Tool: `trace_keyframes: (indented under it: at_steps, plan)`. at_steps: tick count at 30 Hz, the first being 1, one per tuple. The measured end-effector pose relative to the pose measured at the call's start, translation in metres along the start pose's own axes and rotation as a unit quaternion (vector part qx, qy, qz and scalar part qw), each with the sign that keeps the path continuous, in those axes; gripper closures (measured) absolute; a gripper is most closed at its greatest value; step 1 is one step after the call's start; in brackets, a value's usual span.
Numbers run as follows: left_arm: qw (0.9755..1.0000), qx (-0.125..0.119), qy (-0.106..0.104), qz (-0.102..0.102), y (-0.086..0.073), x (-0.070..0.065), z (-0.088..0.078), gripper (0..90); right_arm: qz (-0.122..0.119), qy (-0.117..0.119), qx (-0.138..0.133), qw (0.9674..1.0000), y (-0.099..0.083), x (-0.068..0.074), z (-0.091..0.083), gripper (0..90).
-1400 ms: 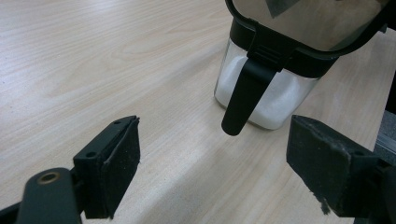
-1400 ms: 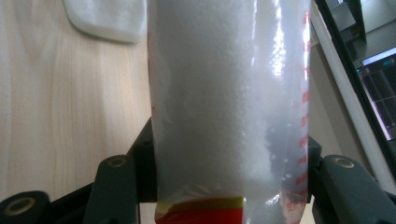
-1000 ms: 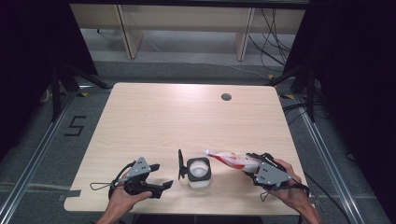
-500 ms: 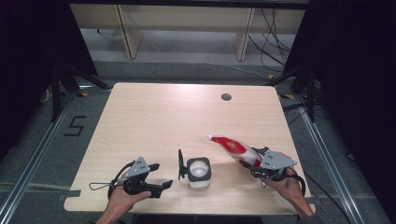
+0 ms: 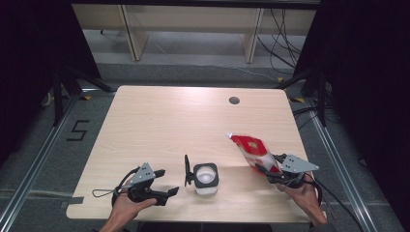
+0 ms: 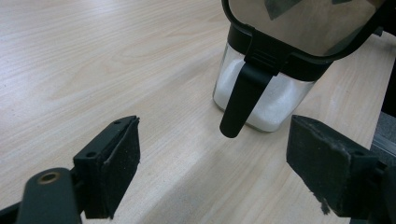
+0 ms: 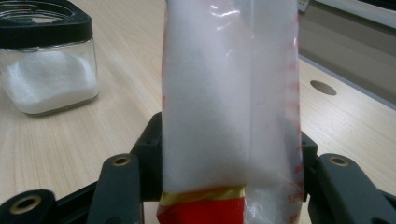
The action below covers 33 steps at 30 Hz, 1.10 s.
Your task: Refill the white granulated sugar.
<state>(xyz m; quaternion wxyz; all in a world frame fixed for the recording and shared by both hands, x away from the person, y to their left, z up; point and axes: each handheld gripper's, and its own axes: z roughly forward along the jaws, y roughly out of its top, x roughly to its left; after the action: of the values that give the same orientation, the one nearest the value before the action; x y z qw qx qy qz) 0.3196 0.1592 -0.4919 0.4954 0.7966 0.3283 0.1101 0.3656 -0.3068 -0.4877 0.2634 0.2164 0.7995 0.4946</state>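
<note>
A square glass jar (image 5: 205,179) of white grains stands near the table's front edge, its black lid (image 5: 187,170) flipped up on the left side. My left gripper (image 5: 167,192) rests open on the table just left of it, and in the left gripper view the jar (image 6: 261,100) stands ahead of the spread pads (image 6: 116,158). Right of the jar, my right gripper (image 5: 265,166) is shut on a red-and-white bag (image 5: 251,149) that tilts up and to the left. In the right gripper view the bag (image 7: 229,102), full of white grains, stands between the jaws.
The light wooden table (image 5: 183,121) has a round cable hole (image 5: 234,100) at the back right. The jar (image 7: 46,65) lies to the left in the right gripper view. Shelving and cables sit on the floor beyond the table's far edge.
My right gripper has carried the bag to the right, away from the jar, and the bag's tip now points higher. The left gripper and the jar have stayed where they were.
</note>
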Motion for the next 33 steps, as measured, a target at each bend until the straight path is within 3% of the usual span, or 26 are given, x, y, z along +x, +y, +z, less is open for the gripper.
trace_keyframes:
  at_steps: [3,11,12,14,17,21,23,25,26,28,30,32,33]
  plan:
    - [1.0,0.001,0.004,-0.005,0.0,0.0,0.0,17.0,0.003,-0.006,-0.003,1.0,-0.001,0.0,-0.001,47.7]
    - [1.0,-0.003,0.0,-0.004,-0.001,0.0,0.001,17.0,0.003,-0.012,0.027,0.9996,0.0,0.002,-0.01,47.5]
    - [1.0,0.005,0.0,0.0,-0.001,0.002,0.001,17.0,0.01,-0.018,0.028,0.9994,0.0,0.003,-0.011,47.4]
    - [0.9999,0.005,0.005,-0.012,-0.002,0.0,0.001,17.0,0.019,-0.019,0.035,0.999,0.0,0.003,-0.015,47.3]
    - [1.0,0.005,0.0,0.0,-0.001,0.0,0.002,17.0,0.024,-0.024,0.037,0.9987,0.0,0.002,-0.016,47.2]
    - [1.0,0.008,0.004,0.001,-0.001,0.001,0.001,17.0,0.039,-0.032,0.039,0.998,-0.002,-0.001,-0.02,46.4]
    - [1.0,0.007,0.003,0.0,-0.001,0.001,0.001,17.0,0.057,-0.041,0.033,0.997,-0.007,-0.003,-0.023,46.1]
    - [1.0,0.006,0.001,-0.001,-0.001,0.001,0.002,17.1,0.095,-0.04,0.031,0.9942,-0.01,-0.003,-0.027,45.5]
    - [0.9999,0.001,0.002,-0.01,-0.001,-0.001,0.003,17.0,0.086,-0.045,0.025,0.9949,-0.01,-0.006,-0.027,45.2]
    - [1.0,0.003,0.001,-0.002,-0.001,0.001,0.002,17.1,0.103,-0.041,0.025,0.9935,-0.011,-0.004,-0.028,44.8]
    - [1.0,0.007,0.005,-0.004,-0.001,0.001,0.001,17.0,0.084,-0.051,0.024,0.9948,-0.012,-0.004,-0.029,42.5]
    - [0.9999,0.008,0.006,-0.003,-0.001,0.001,0.001,17.0,0.099,-0.061,0.034,0.9926,-0.011,-0.002,-0.032,40.1]
    - [1.0,0.007,0.002,0.0,-0.001,0.002,0.001,17.1,0.094,-0.063,0.033,0.993,-0.011,-0.003,-0.033,39.6]
